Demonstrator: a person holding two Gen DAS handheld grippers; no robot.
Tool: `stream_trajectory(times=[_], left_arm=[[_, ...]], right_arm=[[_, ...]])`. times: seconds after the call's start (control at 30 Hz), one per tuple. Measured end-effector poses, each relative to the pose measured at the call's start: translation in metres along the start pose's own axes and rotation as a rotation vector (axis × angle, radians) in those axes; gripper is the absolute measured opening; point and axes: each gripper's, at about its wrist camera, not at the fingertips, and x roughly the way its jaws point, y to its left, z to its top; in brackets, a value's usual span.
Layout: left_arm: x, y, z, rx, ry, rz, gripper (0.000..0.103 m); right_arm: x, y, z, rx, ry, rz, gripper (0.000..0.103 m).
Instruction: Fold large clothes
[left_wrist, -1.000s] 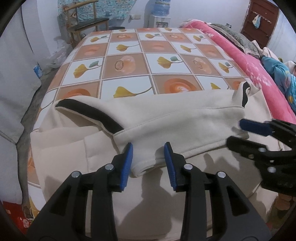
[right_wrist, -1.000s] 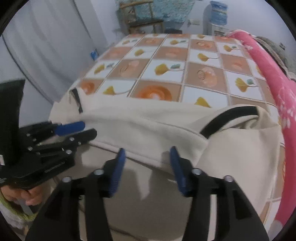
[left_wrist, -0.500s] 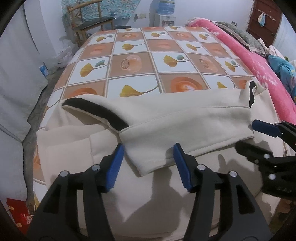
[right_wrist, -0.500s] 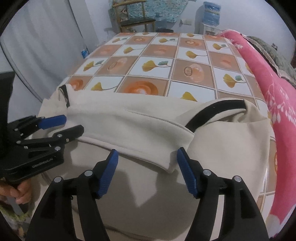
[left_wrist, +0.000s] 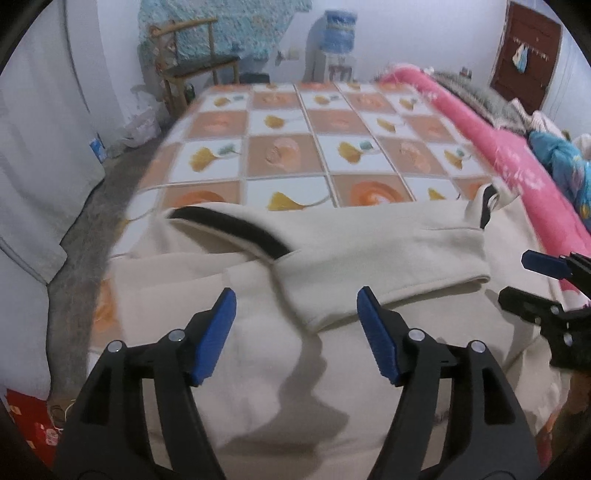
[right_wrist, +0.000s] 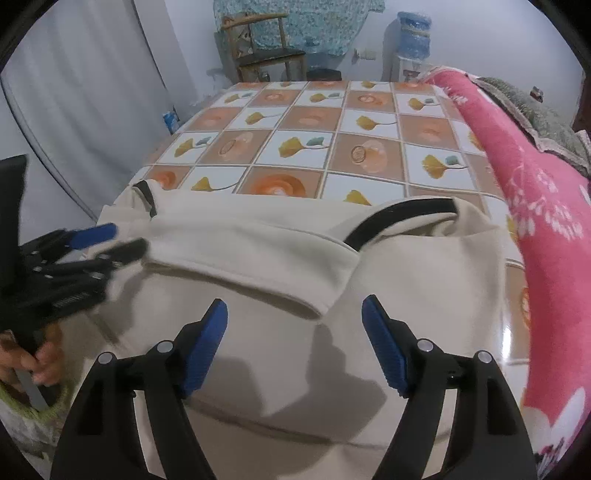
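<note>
Over cream garment (left_wrist: 369, 254): both hand-held grippers just opened wider, lifted clear.

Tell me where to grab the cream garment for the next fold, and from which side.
Probably take the cream garment by the two ends of the folded-over band's free hem, which lies loose on the layer beneath. Come from the near edge, left gripper at the left corner, right gripper at the right corner; both stand open, nothing between them, jaws just been opening. The far side lies flat on the checked bedsheet.
</note>
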Motion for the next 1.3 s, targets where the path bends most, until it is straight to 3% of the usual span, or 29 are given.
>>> stream_trajectory(times=[0.3,0.43,0.53,0.67,0.8,0.97,1.13,1.2,1.3], left_arm=[[-0.073,0.080,-0.070,-0.142,-0.059,0.028,0.066],[-0.090,0.104,-0.109,-0.216,-0.046,-0.016,0.065],[-0.091,0.111,-0.126,-0.253,-0.033,-0.043,0.055],[-0.082,0.112,-0.129,-0.271,-0.028,-0.102,0.044],[-0.067,0.110,-0.123,-0.269,-0.016,-0.138,0.044],[-0.038,0.111,-0.120,-0.263,0.038,-0.126,0.044],[-0.032,0.114,-0.116,-0.266,0.034,-0.141,0.044],[-0.038,0.114,-0.115,-0.271,0.019,-0.180,0.044],[-0.059,0.107,-0.116,-0.240,-0.045,-0.299,0.044]], right_arm=[[-0.024,-0.022,-0.033,0.048,0.012,-0.025,0.074],[-0.033,-0.028,-0.053,0.076,0.021,0.002,0.074],[-0.035,-0.026,-0.068,0.083,0.037,0.017,0.074],[-0.031,-0.024,-0.082,0.093,0.061,0.023,0.074],[-0.030,-0.022,-0.088,0.096,0.060,0.018,0.074],[-0.029,-0.021,-0.089,0.103,0.064,0.029,0.074],[-0.028,-0.019,-0.087,0.092,0.068,0.024,0.074],[-0.028,-0.019,-0.087,0.097,0.069,0.024,0.074],[-0.028,-0.020,-0.088,0.097,0.072,0.017,0.074]])
